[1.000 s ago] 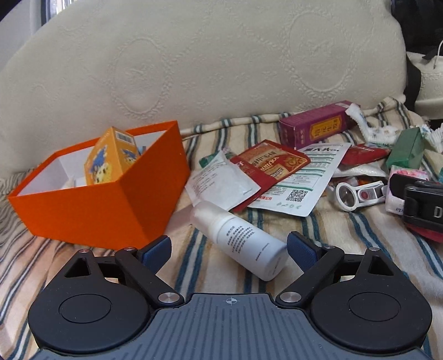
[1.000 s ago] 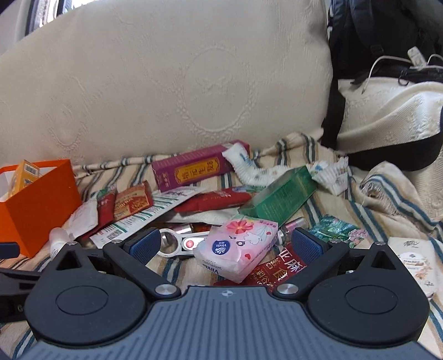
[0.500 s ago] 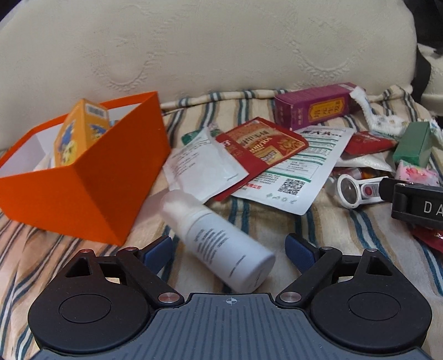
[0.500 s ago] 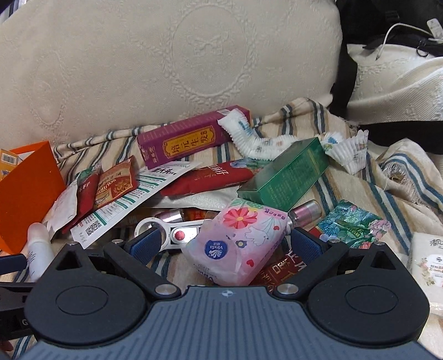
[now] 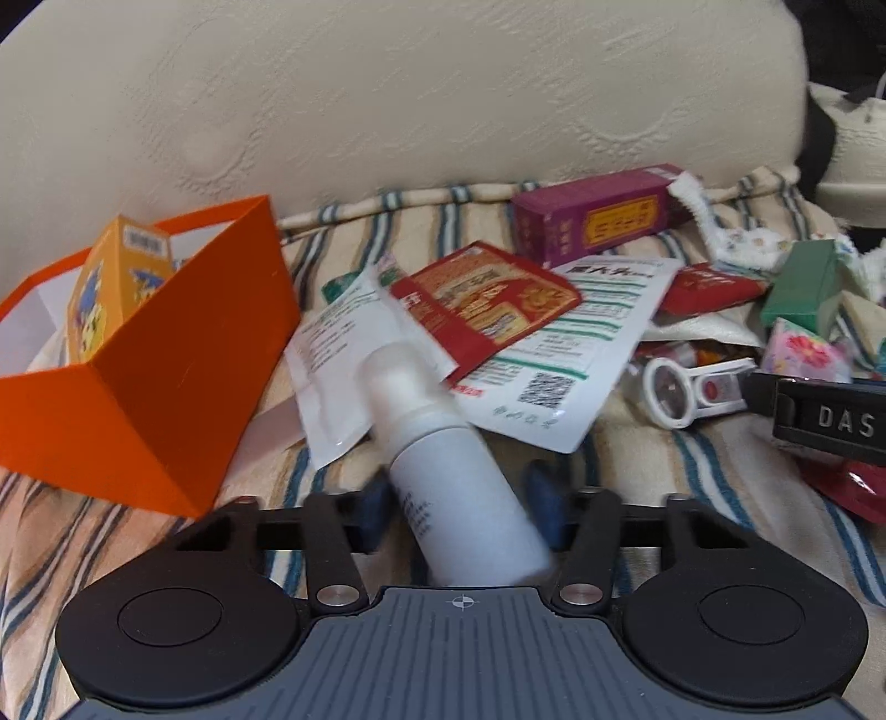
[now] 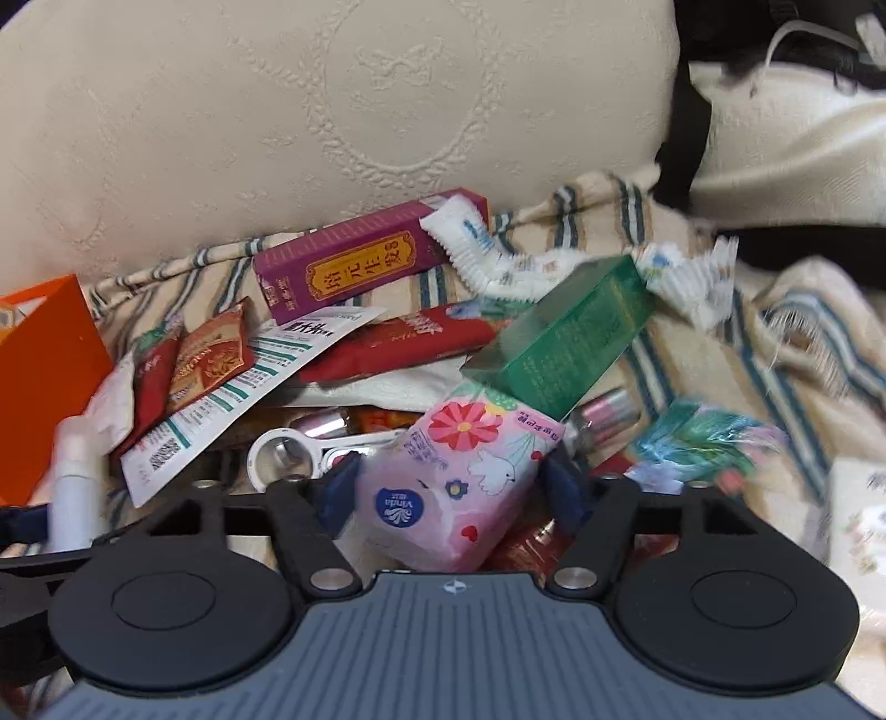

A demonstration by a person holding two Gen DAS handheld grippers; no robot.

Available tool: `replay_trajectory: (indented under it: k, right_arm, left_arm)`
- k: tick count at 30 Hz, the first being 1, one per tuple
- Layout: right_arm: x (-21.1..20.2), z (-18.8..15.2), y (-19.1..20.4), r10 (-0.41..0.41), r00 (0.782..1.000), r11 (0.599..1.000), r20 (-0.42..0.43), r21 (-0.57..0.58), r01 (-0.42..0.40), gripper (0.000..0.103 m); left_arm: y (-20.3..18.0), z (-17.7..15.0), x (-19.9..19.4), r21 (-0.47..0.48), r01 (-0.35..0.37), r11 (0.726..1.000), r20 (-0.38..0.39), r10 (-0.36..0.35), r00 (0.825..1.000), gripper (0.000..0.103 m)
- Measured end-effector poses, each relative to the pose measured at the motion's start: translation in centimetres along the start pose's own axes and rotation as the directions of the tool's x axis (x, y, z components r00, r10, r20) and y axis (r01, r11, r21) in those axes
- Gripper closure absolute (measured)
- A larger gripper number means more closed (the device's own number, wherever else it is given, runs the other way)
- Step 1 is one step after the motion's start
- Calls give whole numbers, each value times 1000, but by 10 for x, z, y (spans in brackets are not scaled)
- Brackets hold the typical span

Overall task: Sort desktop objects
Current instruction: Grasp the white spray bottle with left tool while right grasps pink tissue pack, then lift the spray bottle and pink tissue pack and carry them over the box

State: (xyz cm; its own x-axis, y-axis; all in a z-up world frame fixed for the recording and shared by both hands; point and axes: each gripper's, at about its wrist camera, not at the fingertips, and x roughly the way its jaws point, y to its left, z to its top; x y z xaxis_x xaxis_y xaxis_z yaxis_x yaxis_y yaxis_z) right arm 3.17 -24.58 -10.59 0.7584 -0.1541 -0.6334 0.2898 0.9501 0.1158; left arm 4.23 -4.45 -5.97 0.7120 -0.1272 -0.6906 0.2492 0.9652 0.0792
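A white bottle [image 5: 443, 471] lies on the striped cloth between the fingers of my left gripper [image 5: 462, 498]. The jaws are closing and the blue pads touch its sides. An orange box [image 5: 166, 387] stands open just to its left, with a yellow carton [image 5: 116, 288] inside. In the right wrist view, a pink flowered tissue pack [image 6: 454, 487] sits between the fingers of my right gripper [image 6: 451, 487]. Those jaws are closing too, with both pads pressed against the pack. The right gripper's body [image 5: 819, 421] shows at the right edge of the left wrist view.
Clutter covers the striped cloth: a purple carton [image 5: 598, 221], a red sachet [image 5: 487, 299], a white printed packet [image 5: 581, 354], a white ring-shaped tool [image 5: 681, 387], a green box [image 6: 565, 343] leaning on the tissue pack. A cream cushion [image 5: 443, 99] backs everything; a black bag [image 6: 775, 33] is far right.
Both grippers moved forward and down over their objects, then narrowed their jaws. The white bottle has swung in line with the left fingers. The tissue pack now sits squeezed between the right pads.
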Motion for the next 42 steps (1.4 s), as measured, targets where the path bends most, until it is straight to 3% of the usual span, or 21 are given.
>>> replay_trajectory:
  k: [13, 26, 42]
  right_arm:
    - [-18, -4, -3, 35, 997, 999, 67, 22, -36, 57]
    - [-45, -2, 8, 19, 982, 1000, 186, -27, -15, 58]
    - [-73, 15, 60, 114, 958, 991, 263, -97, -91, 58]
  left_arm:
    - [-1, -3, -7, -6, 14, 1000, 29, -14, 999, 66]
    - [9, 7, -37, -7, -7, 1000, 117, 7, 993, 68]
    - [53, 31, -90, -55, -64, 996, 244, 76, 967, 67]
